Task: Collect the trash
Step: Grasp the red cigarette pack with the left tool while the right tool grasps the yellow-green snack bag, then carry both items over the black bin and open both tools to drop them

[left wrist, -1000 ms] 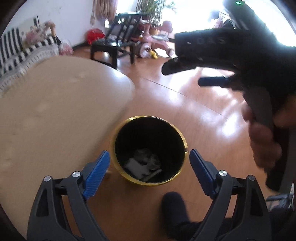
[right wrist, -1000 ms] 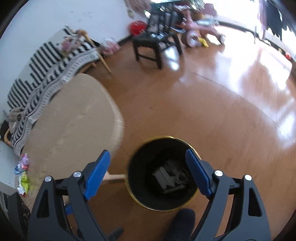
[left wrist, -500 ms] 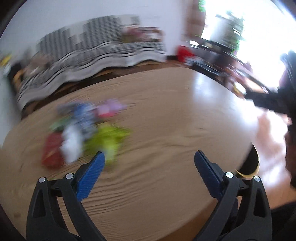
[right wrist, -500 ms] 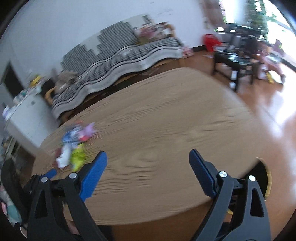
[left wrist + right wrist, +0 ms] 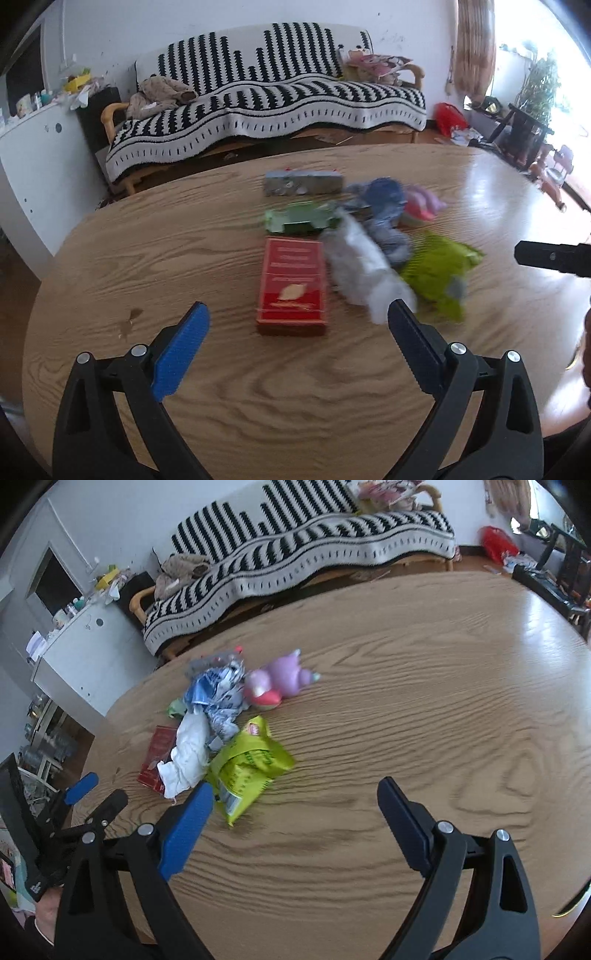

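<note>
A pile of trash lies on the oval wooden table (image 5: pixel 258 387): a red box (image 5: pixel 293 286), white crumpled paper (image 5: pixel 364 266), a lime green bag (image 5: pixel 439 271), a blue wrapper (image 5: pixel 386 206), a green carton (image 5: pixel 301 219), a grey packet (image 5: pixel 303 182) and a pink-purple toy (image 5: pixel 421 206). My left gripper (image 5: pixel 295 350) is open and empty, just short of the red box. My right gripper (image 5: pixel 295 825) is open and empty, its left pad by the lime bag (image 5: pixel 249 764). The white paper (image 5: pixel 188 749) and the toy (image 5: pixel 277 683) lie beyond it.
A striped sofa (image 5: pixel 273 96) stands behind the table. A white cabinet (image 5: pixel 77 646) is at the left. A gold rim of the bin (image 5: pixel 570 904) shows past the table's right edge. The left gripper also shows at the lower left in the right wrist view (image 5: pixel 81 805).
Both grippers swung from above the black bin on the floor to over the table. The trash pile is now close in front of them. Both stayed open.
</note>
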Available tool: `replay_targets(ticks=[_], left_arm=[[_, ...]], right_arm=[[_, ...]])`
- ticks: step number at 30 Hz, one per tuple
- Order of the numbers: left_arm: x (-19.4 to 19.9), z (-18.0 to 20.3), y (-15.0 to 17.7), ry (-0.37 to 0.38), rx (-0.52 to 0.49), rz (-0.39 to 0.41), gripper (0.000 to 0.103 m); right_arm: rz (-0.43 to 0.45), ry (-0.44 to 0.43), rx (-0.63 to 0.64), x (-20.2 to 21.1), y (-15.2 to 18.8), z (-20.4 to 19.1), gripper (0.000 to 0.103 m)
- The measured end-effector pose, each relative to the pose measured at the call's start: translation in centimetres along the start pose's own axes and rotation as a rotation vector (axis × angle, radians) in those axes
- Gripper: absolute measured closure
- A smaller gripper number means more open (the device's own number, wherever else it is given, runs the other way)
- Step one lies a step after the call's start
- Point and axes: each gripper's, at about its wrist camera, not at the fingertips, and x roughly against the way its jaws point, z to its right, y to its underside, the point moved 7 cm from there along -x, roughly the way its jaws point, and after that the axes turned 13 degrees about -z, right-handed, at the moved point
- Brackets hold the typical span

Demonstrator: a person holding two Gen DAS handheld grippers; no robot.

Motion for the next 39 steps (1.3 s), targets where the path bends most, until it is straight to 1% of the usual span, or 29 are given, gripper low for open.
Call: replay_targets(ticks=[2, 4, 7, 9, 10, 12, 14, 17, 18, 19, 20, 21, 22, 23, 24, 26, 29, 32, 39], left_arm=[[-1.8, -0.6, -0.1, -0.016, -0.005, -0.02, 0.009], [-3.4, -0.7, -0.1, 0.0, -0.009, -0.047, 0.009], [-5.3, -0.8, 0.0, -0.008, -0.021, -0.079, 0.009], [-6.1, -1.3, -0.1, -0.036, -0.018, -0.078, 0.009], [-6.5, -1.7, -0.2, -0.036, -0.006, -0.082, 0.009], [-7.2, -2.2, -0.4, -0.002, 0.024, -0.103, 0.009], [-7.5, -2.6, -0.7, 0.035, 0.058, -0.104, 0.009], [-8.0, -2.5, -1.1, 0.037, 0.052, -0.116, 0.009], [-8.2, -2.3, -1.2, 0.041, 0.046, -0.124, 0.009], [-8.3, -2.2, -1.2, 0.048, 0.043, -0.127, 0.015], [-8.4, -2.0, -1.2, 0.052, 0.038, -0.13, 0.02], [-8.3, -2.0, -1.3, 0.04, 0.03, -0.121, 0.035], [-8.1, -1.7, -1.5, 0.04, 0.026, -0.112, 0.047], [-8.1, -1.6, -1.6, 0.043, 0.025, -0.121, 0.047], [-8.0, -1.6, -1.6, 0.047, 0.03, -0.13, 0.048], [-7.7, -1.4, -1.7, 0.069, 0.045, -0.128, 0.048], [-6.6, -1.1, -2.0, 0.05, 0.033, -0.106, 0.048], [-5.4, -0.8, -2.2, 0.046, 0.034, -0.087, 0.048], [-3.9, 0.5, -2.6, 0.039, 0.032, -0.068, 0.048]], right_arm=[[-0.015, -0.003, -0.008, -1.5, -0.5, -0.5, 0.016], [-0.029, -0.001, -0.011, -2.6, -0.6, -0.9, 0.016], [-0.049, -0.005, -0.023, -4.4, -1.1, -1.3, 0.016], [-0.055, -0.014, -0.034, -5.6, -1.4, -1.7, 0.016], [-0.039, -0.005, -0.026, -5.9, -1.6, -2.0, 0.014], [-0.026, 0.028, -0.002, -6.6, -2.0, -2.7, 0.014], [-0.007, 0.048, 0.025, -7.1, -2.3, -3.4, 0.014], [0.012, 0.094, 0.069, -7.7, -2.5, -4.3, 0.014], [0.015, 0.096, 0.08, -7.9, -2.6, -4.4, 0.021], [0.018, 0.099, 0.091, -7.9, -2.6, -4.6, 0.028], [0.016, 0.103, 0.094, -7.9, -2.6, -4.7, 0.03], [0.015, 0.093, 0.093, -8.1, -2.6, -4.8, 0.036], [0.017, 0.067, 0.086, -7.9, -2.6, -4.8, 0.041], [0.02, 0.062, 0.08, -7.7, -2.6, -4.7, 0.049], [0.028, 0.064, 0.081, -7.3, -2.6, -4.7, 0.052], [0.048, 0.091, 0.098, -6.4, -2.4, -4.5, 0.054], [0.067, 0.089, 0.097, -4.7, -1.9, -3.7, 0.055], [0.092, 0.09, 0.103, -2.5, -1.6, -3.0, 0.055], [0.114, 0.096, 0.105, 0.9, -0.5, -1.8, 0.055]])
